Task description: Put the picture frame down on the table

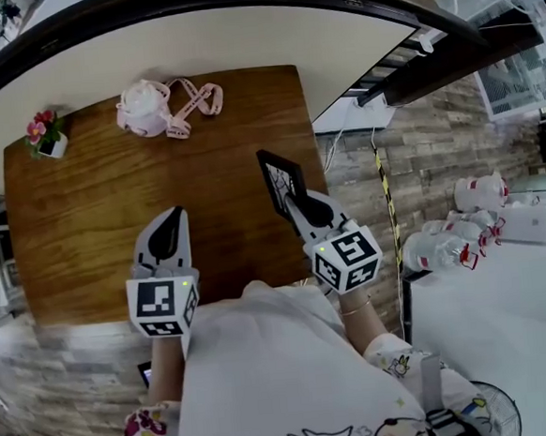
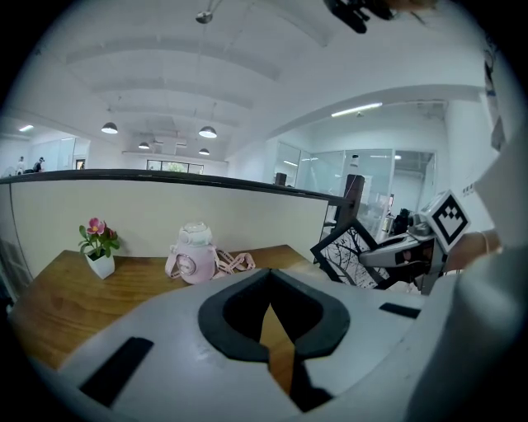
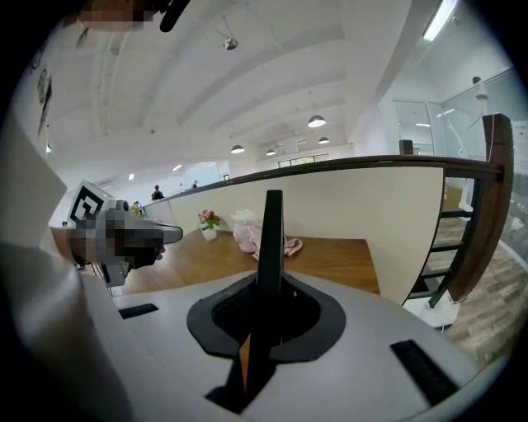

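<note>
A black picture frame (image 1: 277,177) with a tree print stands on edge over the right part of the wooden table (image 1: 111,197). My right gripper (image 1: 296,203) is shut on its near edge. In the right gripper view the frame (image 3: 271,235) rises edge-on between the jaws. From the left gripper view the frame (image 2: 350,254) shows tilted, its print facing left. Whether its lower edge touches the table I cannot tell. My left gripper (image 1: 172,216) hovers over the table's near middle, shut, nothing in it, a hand's width left of the frame.
A pink bottle with a strap (image 1: 149,107) and a small flower pot (image 1: 48,136) stand at the table's far side. The table's right edge (image 1: 313,153) runs close beside the frame. A white bench with several bottles (image 1: 467,230) stands to the right.
</note>
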